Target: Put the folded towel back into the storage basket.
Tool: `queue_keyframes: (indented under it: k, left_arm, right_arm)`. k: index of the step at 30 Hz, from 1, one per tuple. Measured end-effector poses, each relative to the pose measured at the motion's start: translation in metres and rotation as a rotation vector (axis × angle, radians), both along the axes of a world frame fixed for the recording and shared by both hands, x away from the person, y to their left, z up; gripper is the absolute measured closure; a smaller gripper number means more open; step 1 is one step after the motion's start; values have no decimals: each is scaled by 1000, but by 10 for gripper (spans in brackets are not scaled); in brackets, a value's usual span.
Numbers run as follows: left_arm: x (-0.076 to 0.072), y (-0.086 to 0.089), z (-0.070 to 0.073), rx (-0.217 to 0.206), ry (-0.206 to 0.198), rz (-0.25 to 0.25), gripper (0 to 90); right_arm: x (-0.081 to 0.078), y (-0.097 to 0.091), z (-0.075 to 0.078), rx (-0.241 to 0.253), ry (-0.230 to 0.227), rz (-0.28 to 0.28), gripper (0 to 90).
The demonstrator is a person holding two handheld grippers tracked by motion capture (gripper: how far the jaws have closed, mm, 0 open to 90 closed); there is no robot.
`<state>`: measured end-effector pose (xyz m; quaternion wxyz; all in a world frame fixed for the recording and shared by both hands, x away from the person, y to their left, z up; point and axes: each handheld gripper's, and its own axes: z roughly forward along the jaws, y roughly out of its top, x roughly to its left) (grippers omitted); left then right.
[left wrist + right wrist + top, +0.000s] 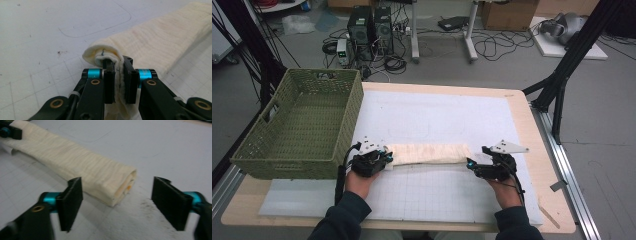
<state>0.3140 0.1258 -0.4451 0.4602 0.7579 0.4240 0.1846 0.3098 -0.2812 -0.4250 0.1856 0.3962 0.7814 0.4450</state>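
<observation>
Person: dark teal-grey long sleeves with ribbed cuffs on both forearms.

Left claw (pixel 388 158): black body, a pale grey three-cornered plate with small dark screw dots on top, and a black cable trailing back along the forearm. In the left gripper view (pixel 120 82) it shows two flat black rectangular pads (pixel 109 86), turquoise anodised collars behind each, black link arms with brass-coloured pivot bushings, and pale cable ties on the links.

Right claw (pixel 470 163): matching black build, grey three-cornered plate, black cable, small blue light spot at the front. In the right gripper view (pixel 117 205): blocky black pads (pixel 71 202), turquoise collars, one brass bushing.
</observation>
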Motion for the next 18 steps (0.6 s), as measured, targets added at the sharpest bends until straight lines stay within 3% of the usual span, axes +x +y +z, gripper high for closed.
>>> queue_keyframes:
  k: [9,15,18]
  left_arm:
    - [0,3,-3,-10,-4,-1,812]
    - [0,5,-3,-10,-7,0,812]
    - [0,5,-3,-9,-6,-2,812]
  right_arm:
    - [18,14,-12,-7,30,-49,461]
    - [19,20,-18,-50,46,-41,501]
    - [19,23,-21,-69,79,-38,564]
